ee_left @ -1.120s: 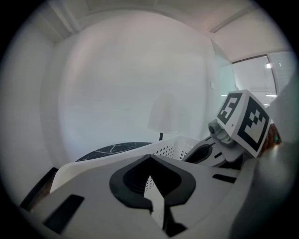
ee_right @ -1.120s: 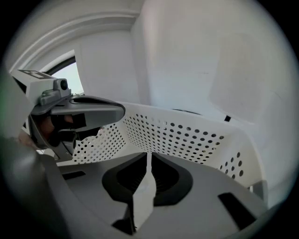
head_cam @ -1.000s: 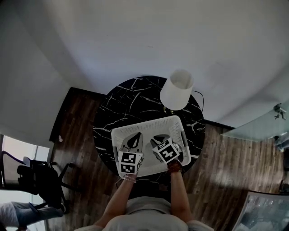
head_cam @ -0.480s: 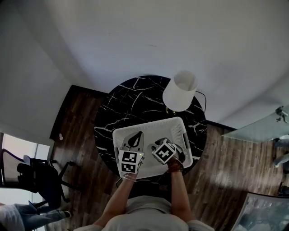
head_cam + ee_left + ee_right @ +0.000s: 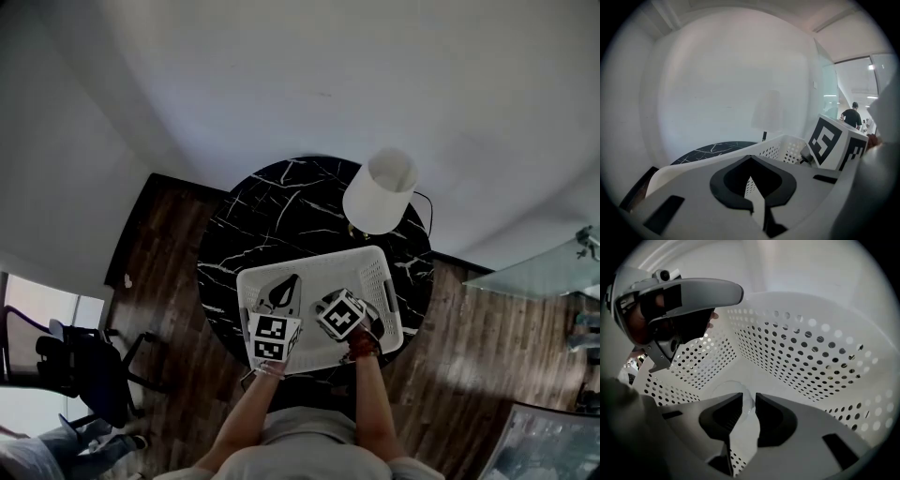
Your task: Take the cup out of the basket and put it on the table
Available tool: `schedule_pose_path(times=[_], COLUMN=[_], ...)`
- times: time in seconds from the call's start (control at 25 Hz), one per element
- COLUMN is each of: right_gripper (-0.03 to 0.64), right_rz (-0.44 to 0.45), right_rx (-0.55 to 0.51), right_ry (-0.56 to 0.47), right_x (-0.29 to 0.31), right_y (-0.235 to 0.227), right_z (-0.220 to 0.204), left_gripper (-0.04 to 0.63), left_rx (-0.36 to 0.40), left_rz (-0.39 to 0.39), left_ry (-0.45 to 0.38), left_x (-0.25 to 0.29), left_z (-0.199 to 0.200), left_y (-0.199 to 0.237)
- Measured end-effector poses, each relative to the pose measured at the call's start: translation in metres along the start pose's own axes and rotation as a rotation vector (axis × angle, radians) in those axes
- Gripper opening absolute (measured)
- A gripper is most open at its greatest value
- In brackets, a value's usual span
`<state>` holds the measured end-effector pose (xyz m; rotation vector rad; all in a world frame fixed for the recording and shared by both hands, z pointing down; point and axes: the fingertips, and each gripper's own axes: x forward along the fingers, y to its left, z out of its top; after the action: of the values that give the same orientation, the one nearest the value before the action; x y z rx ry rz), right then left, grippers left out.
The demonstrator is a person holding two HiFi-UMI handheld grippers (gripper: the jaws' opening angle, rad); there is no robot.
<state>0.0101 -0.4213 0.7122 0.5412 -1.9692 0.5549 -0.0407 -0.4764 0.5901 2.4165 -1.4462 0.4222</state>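
Our right tongs (image 5: 749,397) pinch the rim of the cup (image 5: 724,387) in the basket (image 5: 801,348).
We judge it light and crushable, so grip gently; left tongs (image 5: 750,159) clenched, empty.

We record, from the head view:
- Basket (image 5: 309,260): on the near half of the round table (image 5: 253,225).
- Lamp (image 5: 380,190): behind the basket, at the table's far right.
- Cup (image 5: 724,389): on the basket floor, its wall between the jaws of the right gripper (image 5: 749,401).
- Left gripper (image 5: 279,292): over the basket's left half.
- Chair (image 5: 84,370): on the floor, well left of the table.
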Motion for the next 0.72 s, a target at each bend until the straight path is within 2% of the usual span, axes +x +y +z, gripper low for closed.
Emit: schedule_pose_path(times=[0.24, 0.72], right_gripper=[0.078, 0.043], right_rz=[-0.010, -0.054], right_rx=[-0.002, -0.011], right_ry=[0.027, 0.016], right_x=[0.006, 0.004], right_y=[-0.002, -0.011], right_z=[-0.003, -0.003], left_gripper=[-0.003, -0.003], left_rx=[-0.002, -0.008], left_rz=[0.005, 0.006], left_ry=[0.000, 0.012], left_x=[0.002, 0.006], left_z=[0.000, -0.001], left_y=[0.003, 0.005])
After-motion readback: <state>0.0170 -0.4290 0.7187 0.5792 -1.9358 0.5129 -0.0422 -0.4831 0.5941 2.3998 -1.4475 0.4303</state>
